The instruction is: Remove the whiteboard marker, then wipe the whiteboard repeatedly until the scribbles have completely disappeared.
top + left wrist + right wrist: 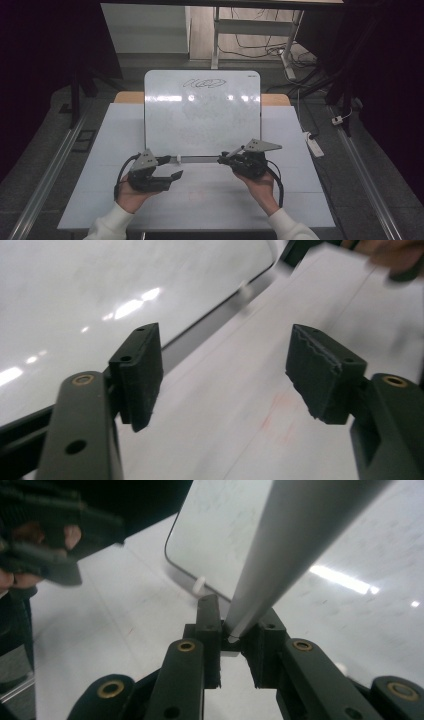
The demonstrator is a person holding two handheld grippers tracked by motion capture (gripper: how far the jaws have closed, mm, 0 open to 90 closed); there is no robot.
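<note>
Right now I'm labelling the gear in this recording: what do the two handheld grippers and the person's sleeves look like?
Both are black: the left gripper and right gripper each carry a grey three-cornered plate and trail a black cable. Jaw arms show brass-coloured rivets, and the pads are ridged. The sleeves are white.

High view: fixed overhead on the person's side, facing forward and down, far enough to take in the whole table [300,200] and whiteboard [202,115]. Left gripper view: low, close over the tabletop, looking along own jaws toward the whiteboard's near edge [210,325]. Right gripper view: pressed close at that same edge [210,587], facing across. Shared by all three: whiteboard and white tabletop.
</note>
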